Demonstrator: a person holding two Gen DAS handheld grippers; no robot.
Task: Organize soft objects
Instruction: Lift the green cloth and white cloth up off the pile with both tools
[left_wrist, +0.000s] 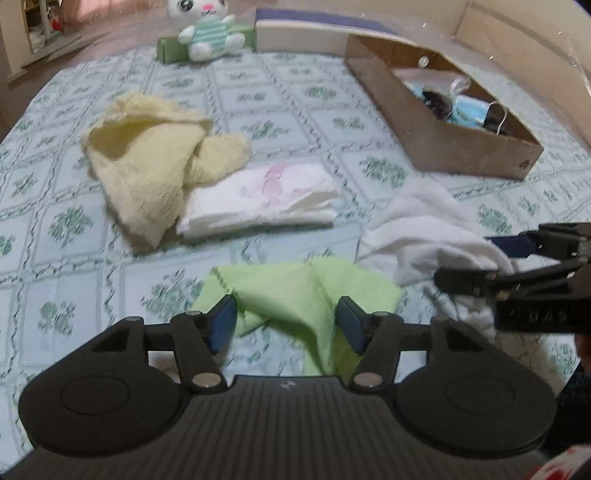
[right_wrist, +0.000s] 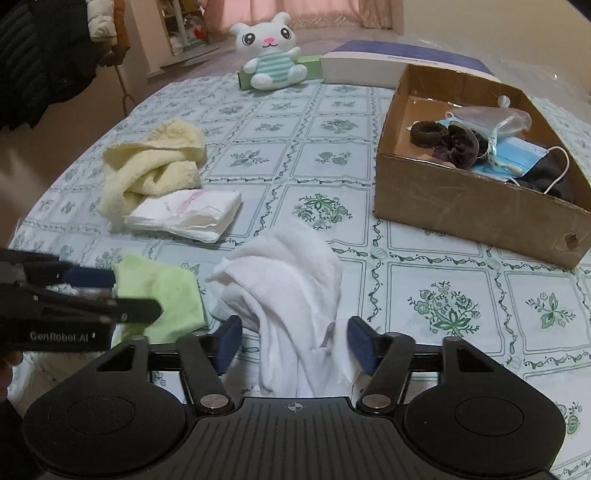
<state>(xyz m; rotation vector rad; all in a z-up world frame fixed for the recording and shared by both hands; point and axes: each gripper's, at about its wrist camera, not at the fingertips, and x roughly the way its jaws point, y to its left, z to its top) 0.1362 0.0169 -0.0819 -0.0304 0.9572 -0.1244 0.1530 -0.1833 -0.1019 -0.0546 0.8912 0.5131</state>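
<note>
Both sets of jaws stand apart, the left gripper (left_wrist: 286, 323) straddling the green cloth (left_wrist: 295, 291) and the right gripper (right_wrist: 293, 341) the white cloth (right_wrist: 291, 273), seemingly poised to lift each toward the cardboard box (right_wrist: 476, 210) at two o'clock.

Legible text: "GenRobot.AI", white lettering on the black side of the left gripper (right_wrist: 110, 291), lower left of the right wrist view. The right gripper (left_wrist: 517, 266), at the right edge of the left wrist view, carries embossed characters too blurred to read. No other markings legible.

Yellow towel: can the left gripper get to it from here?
Probably yes. The left gripper is open over the green cloth, and the yellow towel lies ahead to its left with only bare tablecloth between.
</note>
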